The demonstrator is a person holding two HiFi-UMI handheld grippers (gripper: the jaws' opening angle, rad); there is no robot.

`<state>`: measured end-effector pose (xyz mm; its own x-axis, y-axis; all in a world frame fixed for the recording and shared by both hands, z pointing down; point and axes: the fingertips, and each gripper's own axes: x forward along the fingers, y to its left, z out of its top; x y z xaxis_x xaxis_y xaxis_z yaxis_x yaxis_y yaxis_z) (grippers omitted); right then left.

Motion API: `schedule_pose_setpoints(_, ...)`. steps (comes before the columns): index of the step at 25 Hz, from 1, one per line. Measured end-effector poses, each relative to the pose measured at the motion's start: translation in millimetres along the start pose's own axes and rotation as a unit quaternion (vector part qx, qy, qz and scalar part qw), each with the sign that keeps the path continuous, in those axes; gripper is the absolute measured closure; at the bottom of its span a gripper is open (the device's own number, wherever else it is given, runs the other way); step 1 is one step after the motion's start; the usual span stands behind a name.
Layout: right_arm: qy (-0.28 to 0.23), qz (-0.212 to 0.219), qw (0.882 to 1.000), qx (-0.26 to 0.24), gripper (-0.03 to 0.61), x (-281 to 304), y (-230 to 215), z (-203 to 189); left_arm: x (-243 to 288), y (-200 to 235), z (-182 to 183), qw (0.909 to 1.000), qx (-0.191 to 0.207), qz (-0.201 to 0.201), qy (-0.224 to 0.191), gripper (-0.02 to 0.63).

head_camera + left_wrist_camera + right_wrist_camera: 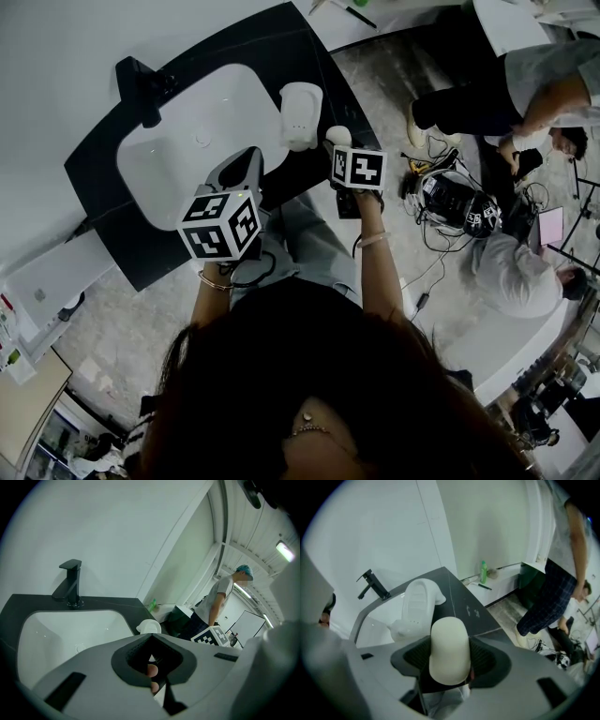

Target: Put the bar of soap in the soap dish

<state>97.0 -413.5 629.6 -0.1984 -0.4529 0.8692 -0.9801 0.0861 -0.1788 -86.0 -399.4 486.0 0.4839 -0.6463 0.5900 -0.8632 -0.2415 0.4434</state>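
Head view looks down on a dark worktop [309, 66] against a white wall [56, 56]. A white sink [178, 150] is sunk into it, with a black tap [141, 89] at the sink's 10 o'clock. A white soap dish [300, 112] sits on the worktop at the sink's 3 o'clock rim. The floor [122, 328] is pale and speckled. At 3 o'clock in the picture it carries tangled cables [450, 202], with a person in grey [520, 272] low beside them.

The right claw [450, 658] pinches the bar of soap [449, 648] upright between its pads, above the worktop. The dish lies just beyond it at 11 o'clock. A green bottle [483, 572] stands by the far wall at 1 o'clock.

The left claw [152, 656] hangs over the sink's front, spread with nothing between its pads. A fingertip shows through the gap.
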Motion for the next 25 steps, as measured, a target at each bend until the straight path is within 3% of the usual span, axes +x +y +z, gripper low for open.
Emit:
schedule_pose_setpoints(13, -0.101, 0.058, 0.992, 0.054, 0.308, -30.7, 26.8, 73.5, -7.1, -6.9, 14.6, 0.9998, 0.008, -0.007, -0.017, 0.617)
schedule_pose_setpoints(19, -0.109, 0.084, 0.989, 0.060, 0.308, -22.2, 55.4, 86.0, -12.9, 0.2, 13.3, 0.9998, 0.002, 0.003, -0.020, 0.617)
schedule_pose_setpoints(25, -0.097, 0.084, 0.991, 0.046, 0.308, -8.6, 71.0, 90.0, -18.4, 11.1, 9.6, 0.9996, -0.009, 0.016, -0.021, 0.617)
